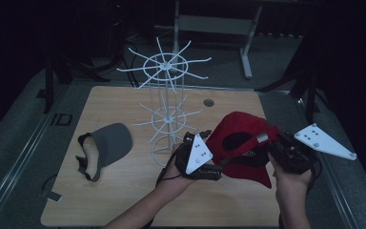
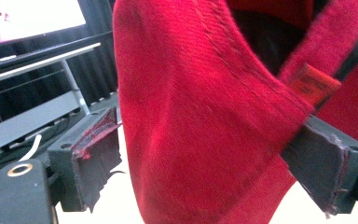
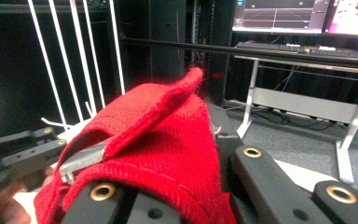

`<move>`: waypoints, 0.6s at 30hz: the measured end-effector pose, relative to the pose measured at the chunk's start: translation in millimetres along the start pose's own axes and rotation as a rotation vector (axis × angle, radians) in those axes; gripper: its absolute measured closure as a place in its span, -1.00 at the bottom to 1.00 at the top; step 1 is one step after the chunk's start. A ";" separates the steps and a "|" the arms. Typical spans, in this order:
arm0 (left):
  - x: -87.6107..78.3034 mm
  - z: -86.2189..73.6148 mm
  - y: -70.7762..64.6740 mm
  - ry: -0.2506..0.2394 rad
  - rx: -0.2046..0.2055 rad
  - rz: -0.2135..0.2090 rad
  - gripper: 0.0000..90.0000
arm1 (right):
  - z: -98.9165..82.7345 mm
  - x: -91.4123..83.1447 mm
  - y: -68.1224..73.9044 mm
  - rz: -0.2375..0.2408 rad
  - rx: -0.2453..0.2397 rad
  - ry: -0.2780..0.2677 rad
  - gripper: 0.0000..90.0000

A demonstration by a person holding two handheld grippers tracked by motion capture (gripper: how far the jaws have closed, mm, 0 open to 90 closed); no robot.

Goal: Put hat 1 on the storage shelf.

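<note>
Together we held the red cap (image 1: 242,138) above the table (image 1: 124,191) beside the white rack (image 1: 167,102) — right gripper (image 3: 168,186) clamped on its strap, left gripper (image 2: 209,154) spread around the crown, apparently loose; pinch firmly before lifting.

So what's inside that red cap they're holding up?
The red cap shows a dark, hollow inside through its opening, with nothing visible in it. The deeper crown is hidden by its own fabric. The right gripper clamps its back edge; the left gripper stands open around the cloth.
</note>
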State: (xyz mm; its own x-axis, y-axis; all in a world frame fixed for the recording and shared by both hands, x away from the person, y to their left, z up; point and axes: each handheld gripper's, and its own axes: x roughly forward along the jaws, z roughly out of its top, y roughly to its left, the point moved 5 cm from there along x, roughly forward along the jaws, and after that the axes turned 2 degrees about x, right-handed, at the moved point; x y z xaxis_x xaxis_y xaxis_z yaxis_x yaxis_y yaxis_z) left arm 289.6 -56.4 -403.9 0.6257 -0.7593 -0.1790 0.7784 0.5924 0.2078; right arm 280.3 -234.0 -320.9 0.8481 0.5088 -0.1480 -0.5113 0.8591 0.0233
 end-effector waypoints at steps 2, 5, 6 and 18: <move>0.5 2.3 0.9 -0.004 0.009 -0.002 -0.63 | -0.1 -1.0 0.1 0.000 0.002 -0.002 0.91; 0.4 4.6 2.1 -0.014 -0.012 -0.035 -0.43 | -0.8 -2.0 -0.4 0.000 0.009 0.000 0.91; -0.2 5.9 2.9 -0.026 -0.033 -0.085 -0.24 | -1.1 -2.1 -0.9 0.003 0.009 -0.001 0.91; -0.2 14.8 12.8 -0.045 -0.098 -0.164 0.70 | -6.2 -6.1 -0.9 -0.005 0.009 0.009 0.91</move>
State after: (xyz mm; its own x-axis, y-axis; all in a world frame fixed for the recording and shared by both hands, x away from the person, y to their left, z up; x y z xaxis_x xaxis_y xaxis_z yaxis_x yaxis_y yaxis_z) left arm 298.7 -52.6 -387.0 0.4886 -0.8579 -0.1591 0.8725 0.4813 0.0841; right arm 274.7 -238.2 -326.1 0.8494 0.5040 -0.1568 -0.5058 0.8621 0.0312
